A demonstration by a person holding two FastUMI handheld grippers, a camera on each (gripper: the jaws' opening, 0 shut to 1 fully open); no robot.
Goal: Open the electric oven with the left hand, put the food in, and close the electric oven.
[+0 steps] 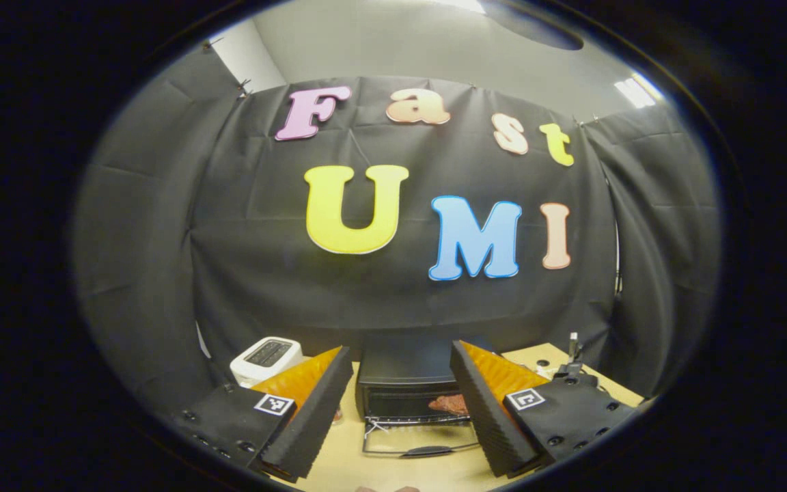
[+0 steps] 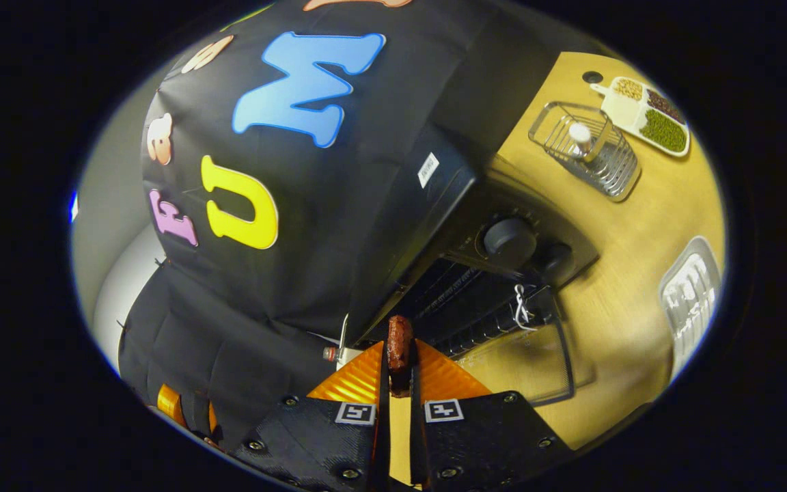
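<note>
On the wooden desk [image 1: 571, 362], against its back edge, stands the black electric oven [image 1: 404, 383] with its glass door [image 1: 421, 441] folded down flat toward the front. In the left gripper view a white toaster [image 1: 265, 357] sits just beside the oven. In the right gripper view a wire rack [image 2: 588, 147] and a white tray of beans [image 2: 646, 113] lie well apart from the oven toward the desk's far edge. The left tongs [image 1: 400, 410] stand wide apart, holding nothing, facing the oven mouth. The right tongs [image 2: 399, 372] are clamped on the food [image 2: 399, 345], a reddish-brown piece held at the oven opening above the door.
</note>
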